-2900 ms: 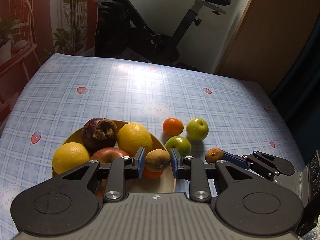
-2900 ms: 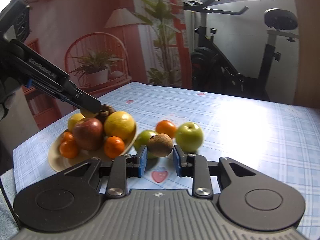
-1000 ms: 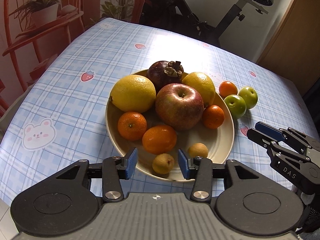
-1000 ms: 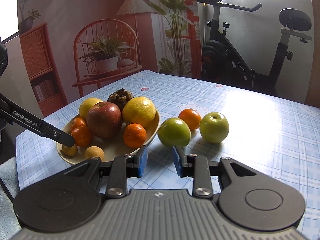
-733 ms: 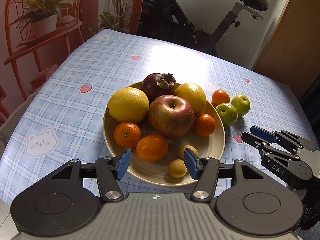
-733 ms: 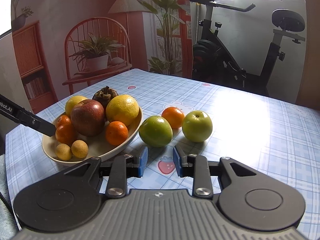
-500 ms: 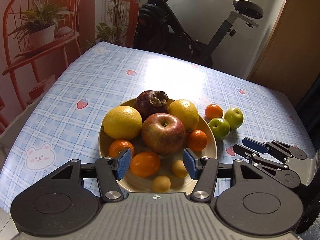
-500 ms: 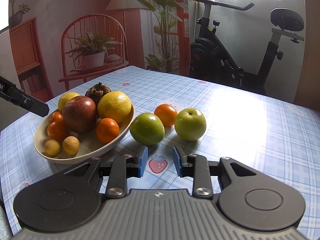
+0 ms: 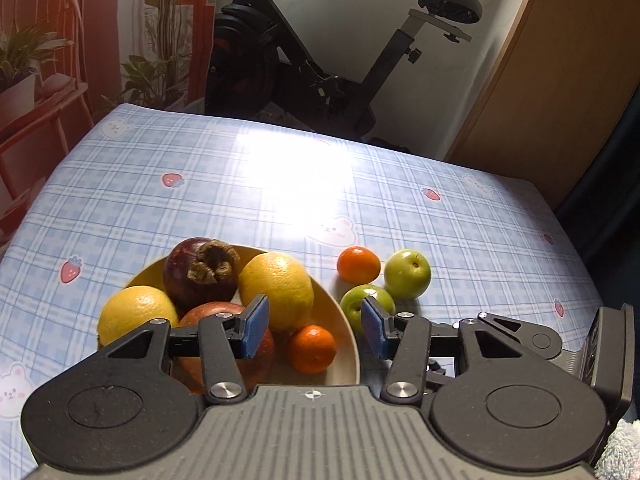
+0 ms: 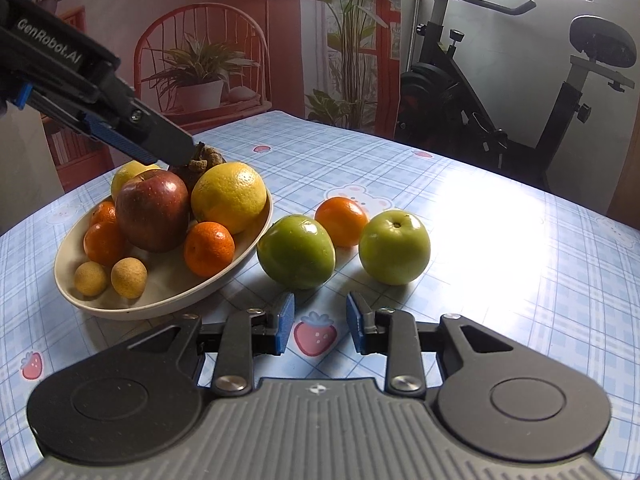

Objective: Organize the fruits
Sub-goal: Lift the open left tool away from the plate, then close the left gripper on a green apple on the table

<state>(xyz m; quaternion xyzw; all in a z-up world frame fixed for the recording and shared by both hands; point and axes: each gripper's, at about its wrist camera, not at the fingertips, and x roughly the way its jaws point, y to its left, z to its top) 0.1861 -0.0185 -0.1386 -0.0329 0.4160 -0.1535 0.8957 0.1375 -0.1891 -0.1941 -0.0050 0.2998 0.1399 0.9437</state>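
A cream bowl (image 10: 168, 300) holds a red apple (image 10: 152, 210), two lemons, a dark mangosteen (image 9: 200, 272), several mandarins and two small tan fruits (image 10: 128, 278). On the cloth to its right lie a near green apple (image 10: 296, 252), a second green apple (image 10: 394, 246) and a mandarin (image 10: 340, 220). My left gripper (image 9: 313, 308) hovers over the bowl's right rim, its jaws closing with nothing between them. My right gripper (image 10: 320, 308) sits low, just in front of the near green apple, with its jaws parting slightly and nothing in them.
The table wears a blue checked cloth (image 9: 280, 184) with strawberry and bear prints. An exercise bike (image 9: 320, 60) stands past its far edge and a red chair with potted plants (image 10: 200, 80) at the left. The right gripper's body (image 9: 520, 332) lies beside the bowl.
Both grippers let go of their small brown fruits, which now lie in the bowl. My left gripper drew back and rose off the bowl. My right gripper edged toward the green apples.
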